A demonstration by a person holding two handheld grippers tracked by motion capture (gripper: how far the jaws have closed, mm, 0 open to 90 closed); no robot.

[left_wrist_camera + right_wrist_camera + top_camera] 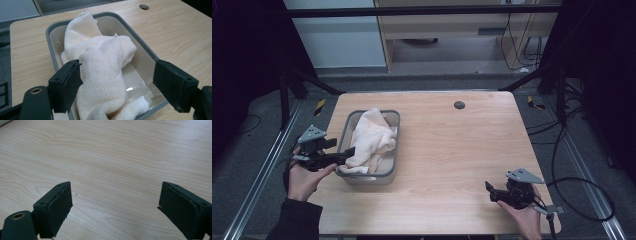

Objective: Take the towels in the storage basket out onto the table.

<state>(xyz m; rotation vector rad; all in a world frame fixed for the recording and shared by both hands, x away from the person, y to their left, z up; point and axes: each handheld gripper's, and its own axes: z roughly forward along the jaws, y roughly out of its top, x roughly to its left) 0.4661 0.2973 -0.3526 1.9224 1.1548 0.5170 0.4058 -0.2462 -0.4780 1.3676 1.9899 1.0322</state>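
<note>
Your left gripper [117, 85] hangs wide open over the towel [105, 72] in the tub [147, 51]; right gripper [115, 205] fingers are open too, above bare counter [112, 157].

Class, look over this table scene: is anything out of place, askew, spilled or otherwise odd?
Only the cream towel: it sits bunched in the grey tub, with one corner poking above the far rim rather than lying flat. Nothing looks spilled or broken.

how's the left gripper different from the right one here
The left gripper reaches over the grey bin's rim toward the cream towel; the right gripper sits near the table's front right corner. The left frames towel between its jaws; the right frames bare wood. Both are open, holding nothing.
</note>
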